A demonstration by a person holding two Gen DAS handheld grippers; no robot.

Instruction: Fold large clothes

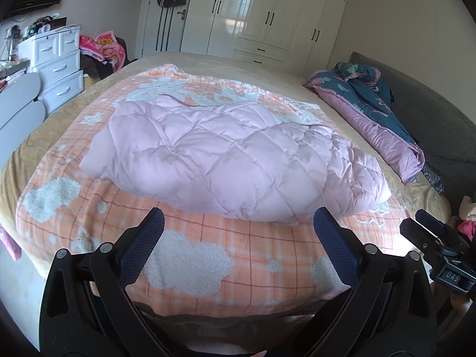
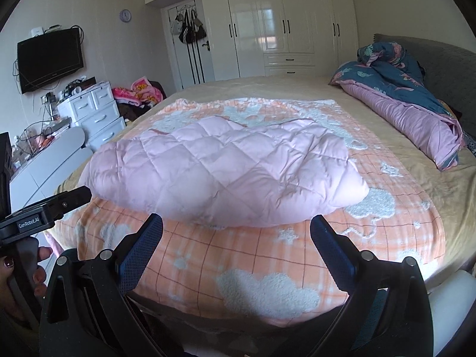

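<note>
Bedroom, big bed (image 1: 372, 190) with a tan sheet, and an orange plaid blanket (image 1: 208, 255) with white fluffy clouds spread over it. Pink quilted jacket (image 1: 226, 151) lies folded into a puffy bundle on the blanket, centre of both views, touching neither gripper. Left gripper (image 1: 238, 217) at the bottom of the left wrist view, blue-padded fingers (image 1: 142, 247) spread wide, nothing between them, held just short of the jacket's near edge. Right gripper (image 2: 236, 223) at the bottom of its own view, also spread wide and empty, tips near the jacket's front edge. Right gripper's body also shows at lower right of the left view; left gripper's body at lower left of the right view, with a hand (image 2: 32, 267) wrapped on its handle. Rolled blue-and-purple duvet (image 2: 410, 95) at right, against the grey headboard (image 2: 446, 68). White wardrobe (image 2: 285, 23) at upper centre, white drawer unit (image 1: 56, 68) at left, wall TV (image 2: 49, 59) upper left of the right view.
</note>
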